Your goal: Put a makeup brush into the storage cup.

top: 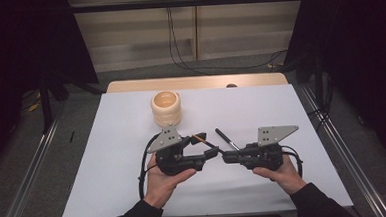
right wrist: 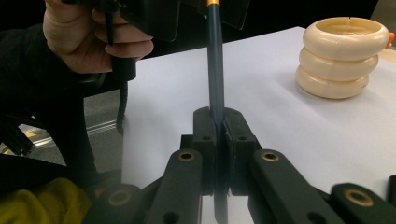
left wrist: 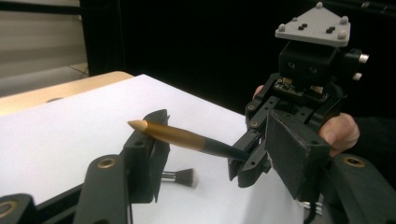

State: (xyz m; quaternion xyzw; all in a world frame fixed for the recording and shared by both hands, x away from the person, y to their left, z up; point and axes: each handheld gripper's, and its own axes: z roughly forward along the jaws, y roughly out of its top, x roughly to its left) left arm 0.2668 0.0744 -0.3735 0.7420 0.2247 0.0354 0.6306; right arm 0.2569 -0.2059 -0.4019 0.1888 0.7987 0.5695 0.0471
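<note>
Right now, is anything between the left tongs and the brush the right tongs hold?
Nothing visible. The brush already has its gold end between the open jaws of the left tongs, with no pad pressing it. The right tongs clamp its dark end.

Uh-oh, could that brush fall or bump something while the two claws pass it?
Maybe, in two ways.

1. The right claw pinches the brush by its dark end, while the left claw is not yet pressing on the golden handle. If the right lets go early, the brush could drop onto the white table.

2. Another brush lies right underneath, so a low move might knock it.
</note>
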